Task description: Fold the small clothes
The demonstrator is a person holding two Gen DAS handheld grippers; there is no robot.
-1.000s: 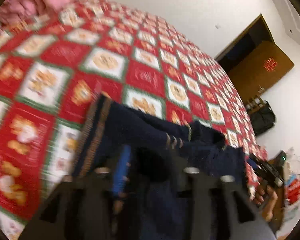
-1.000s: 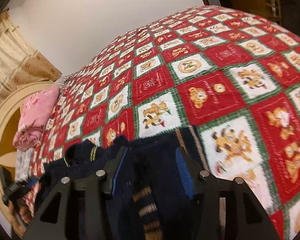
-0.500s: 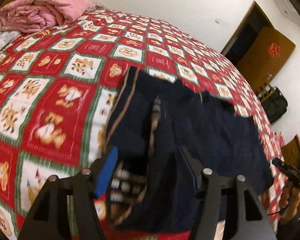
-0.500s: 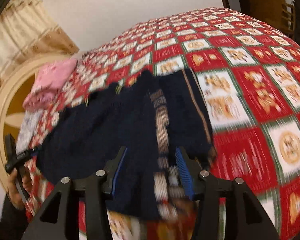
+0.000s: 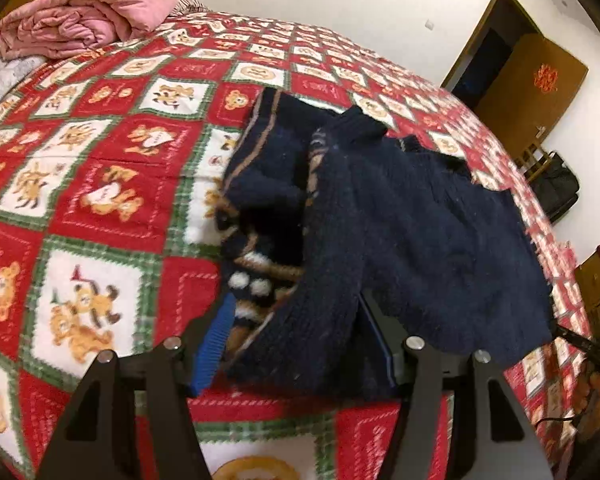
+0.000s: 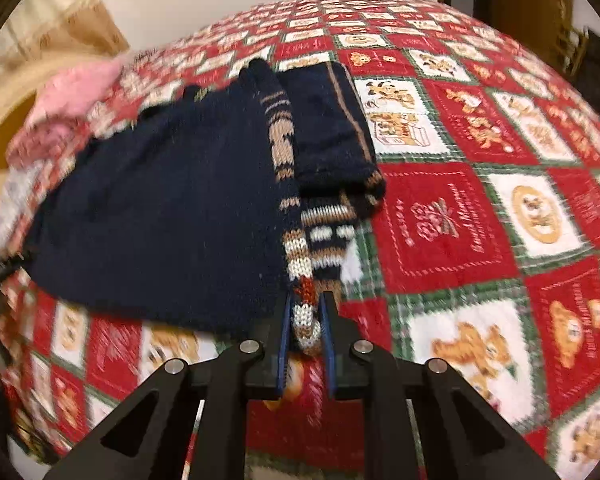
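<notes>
Navy knit sweater (image 5: 420, 216) is lying on the bed (image 5: 100, 184), spread over the red/green/white cartoon-patch blanket, w/ its patterned hem edge sitting close to the bed's near edge and the collar end pointing toward the far side. One striped sleeve is lying folded alongside the body, on the bed's open-blanket side. Right tongs (image 6: 306, 320) are closing, pads already pinching the tan/white/rust striped knit strip at the sweater's (image 6: 160, 200) near edge, so they're clamped on that bit of fabric. Left tongs (image 5: 296, 344) are standing apart and easing wider, blue-padded fingers (image 5: 214, 344) straddling the near hem; fabric is sitting between them but the pads aren't pressing on it as far as the left wrist view shows. Pink folded quilt (image 5: 84, 16) is resting at the bed's far corner by the headboard end. Brown door (image 5: 528, 84) is standing open in the white wall beyond the bed's far side, w/ a dark bag (image 5: 556, 188) on a chair near it.
</notes>
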